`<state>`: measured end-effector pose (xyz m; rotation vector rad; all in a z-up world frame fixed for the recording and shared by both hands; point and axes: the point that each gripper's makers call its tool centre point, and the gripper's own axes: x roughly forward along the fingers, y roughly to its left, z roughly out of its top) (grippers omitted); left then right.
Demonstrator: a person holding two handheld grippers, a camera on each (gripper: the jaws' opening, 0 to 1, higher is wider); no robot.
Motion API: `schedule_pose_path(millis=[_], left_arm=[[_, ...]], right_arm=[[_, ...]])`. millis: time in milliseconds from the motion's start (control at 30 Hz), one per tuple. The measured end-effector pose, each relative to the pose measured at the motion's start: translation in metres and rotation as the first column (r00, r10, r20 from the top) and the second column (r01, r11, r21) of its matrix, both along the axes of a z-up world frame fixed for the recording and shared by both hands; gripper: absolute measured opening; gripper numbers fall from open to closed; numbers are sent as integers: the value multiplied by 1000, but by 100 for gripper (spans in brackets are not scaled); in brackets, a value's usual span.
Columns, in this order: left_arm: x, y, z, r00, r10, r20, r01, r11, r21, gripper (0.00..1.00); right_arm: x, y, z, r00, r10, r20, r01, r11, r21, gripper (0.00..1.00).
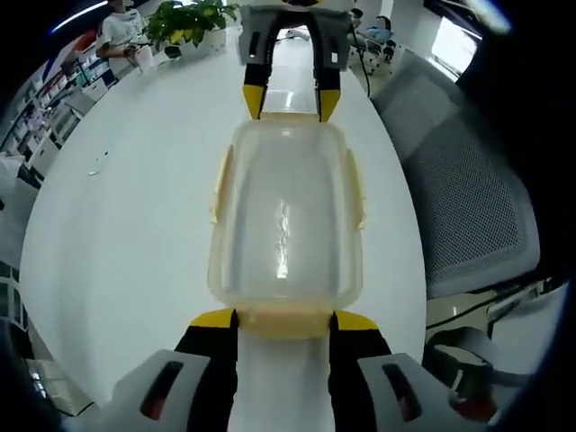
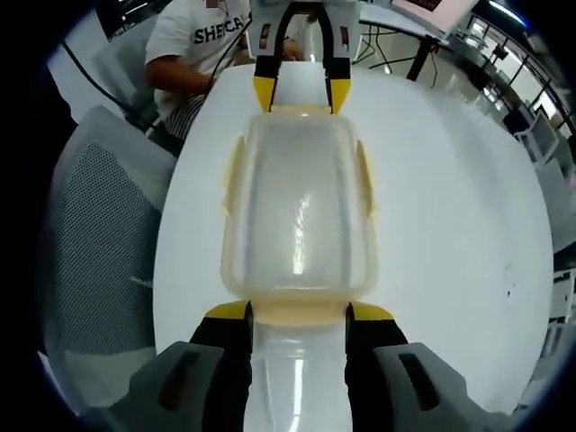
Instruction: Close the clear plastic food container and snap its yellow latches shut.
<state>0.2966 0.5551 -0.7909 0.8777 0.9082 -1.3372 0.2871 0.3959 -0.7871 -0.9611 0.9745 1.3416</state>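
The clear plastic food container (image 1: 286,216) (image 2: 299,211) lies lengthwise on the white table (image 1: 126,225) with its lid on. Its pale yellow side latches (image 1: 220,184) (image 2: 365,180) flare outward from the long sides. My left gripper (image 1: 284,320) is at the near end in the left gripper view, its yellow-tipped jaws closed against the two edges of the end latch (image 1: 284,322). My right gripper (image 2: 299,313) grips the opposite end latch (image 2: 299,315) the same way. Each gripper appears at the far end in the other's view, the right gripper (image 1: 288,101) and the left gripper (image 2: 301,94).
A grey mesh office chair (image 1: 468,189) (image 2: 99,234) stands beside the table's long edge. A potted plant (image 1: 184,22) sits at the table's far end. A person in a white shirt (image 2: 202,40) sits beyond the other end. Desks and monitors (image 2: 504,72) fill the room behind.
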Motion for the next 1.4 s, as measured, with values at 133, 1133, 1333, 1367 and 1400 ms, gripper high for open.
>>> schedule_pose_path(millis=[133, 1133, 1333, 1367, 1400], left_arm=[[5, -1, 4, 1000, 26, 11, -26, 1000, -15, 34], [10, -30, 19, 997, 73, 26, -72, 997, -29, 33], [9, -39, 20, 997, 79, 27, -78, 996, -30, 33], [8, -41, 20, 996, 81, 25, -80, 996, -29, 33], [7, -44, 20, 996, 81, 25, -81, 996, -28, 33]], right_arm=[[6, -3, 2, 1000, 8, 14, -8, 1000, 1, 37], [13, -33, 11, 1000, 25, 1, -25, 1000, 18, 37], [12, -42, 13, 1000, 31, 3, -31, 999, 26, 37], [12, -45, 14, 999, 33, 2, -33, 999, 27, 37], [12, -46, 13, 999, 33, 0, -33, 999, 27, 37]])
